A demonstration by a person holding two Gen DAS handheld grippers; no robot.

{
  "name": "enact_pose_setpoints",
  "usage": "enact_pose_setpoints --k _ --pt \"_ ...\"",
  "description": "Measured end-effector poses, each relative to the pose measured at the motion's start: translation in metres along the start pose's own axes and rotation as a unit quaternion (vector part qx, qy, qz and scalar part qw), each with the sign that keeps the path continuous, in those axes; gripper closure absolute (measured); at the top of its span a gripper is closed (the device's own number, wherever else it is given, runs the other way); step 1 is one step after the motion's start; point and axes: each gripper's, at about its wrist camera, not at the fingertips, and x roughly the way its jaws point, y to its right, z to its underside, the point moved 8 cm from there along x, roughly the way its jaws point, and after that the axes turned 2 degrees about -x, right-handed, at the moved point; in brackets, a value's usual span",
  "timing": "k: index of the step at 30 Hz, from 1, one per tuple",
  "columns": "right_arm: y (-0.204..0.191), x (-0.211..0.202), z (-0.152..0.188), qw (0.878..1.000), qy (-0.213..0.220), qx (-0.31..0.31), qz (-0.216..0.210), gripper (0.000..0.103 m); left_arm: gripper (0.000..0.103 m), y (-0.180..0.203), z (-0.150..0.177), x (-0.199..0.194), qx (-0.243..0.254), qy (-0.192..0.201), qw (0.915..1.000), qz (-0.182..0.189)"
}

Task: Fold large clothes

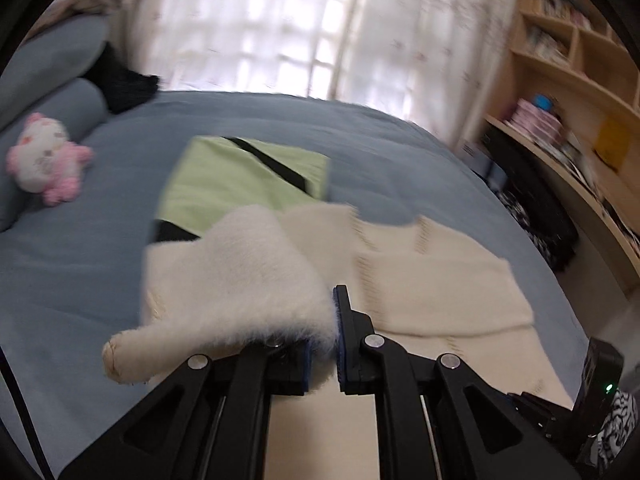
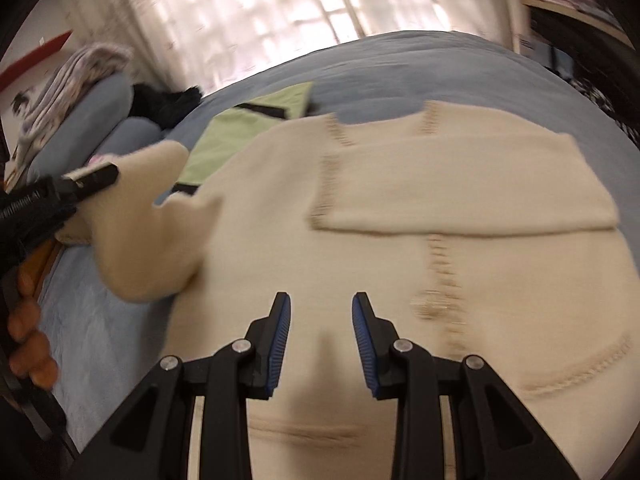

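Your cream fluffy knit sweater [image 2: 400, 240] lies spread on the blue-covered bed [image 2: 100, 320], body flat, brown stitch lines showing. One sleeve [image 2: 460, 188] is already folded across the chest on the far side of the sweater and lies flat there. That half looks done.

Your left gripper [image 1: 334, 334] is clamped shut on the other sleeve [image 1: 236, 276] near its cuff, with the fuzzy fabric pinched between the pads and the sleeve raised off the bed. In the right wrist view that sleeve hangs in the air just beside the sweater's side edge, not yet laid over the body. So the second sleeve fold is in hand, not finished.

Your right gripper [image 2: 320, 332] hovers over the sweater's lower body, jaws partly apart, nothing between them, not touching fabric as far as you can tell; blur makes contact hard to judge.

Left to do, by my read: lay this sleeve across the chest, then fold the body up from the hem, maybe once more.

A pale green folded garment with a black strap [image 1: 244, 176] lies on the bed just beyond the sweater, partly under its top edge, seemingly finished already.
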Motion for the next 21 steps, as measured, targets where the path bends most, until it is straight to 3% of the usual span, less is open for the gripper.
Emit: enact_pose_setpoints --k 6,9,11,13,21 --pt "0.068 -0.014 0.0 0.998 0.009 0.058 0.012 0.071 0.095 0.081 0.065 0.062 -0.003 -0.077 0.9963 0.04" --pt "0.091 -0.014 0.002 0.997 0.005 0.081 0.013 0.071 0.09 0.102 0.096 0.087 0.017 -0.105 0.9942 0.012" --pt "0.1 -0.012 0.005 0.996 -0.001 0.092 0.007 0.071 0.065 0.112 0.109 0.098 0.024 -0.125 0.9919 -0.002" --pt "0.105 -0.014 0.007 0.996 -0.002 0.094 0.0 0.071 0.053 0.111 0.117 0.097 0.017 -0.132 0.9911 -0.002" --pt "0.092 -0.021 0.004 0.997 0.002 0.068 -0.039 0.071 0.037 0.089 0.113 0.054 -0.045 -0.143 0.9878 0.042"
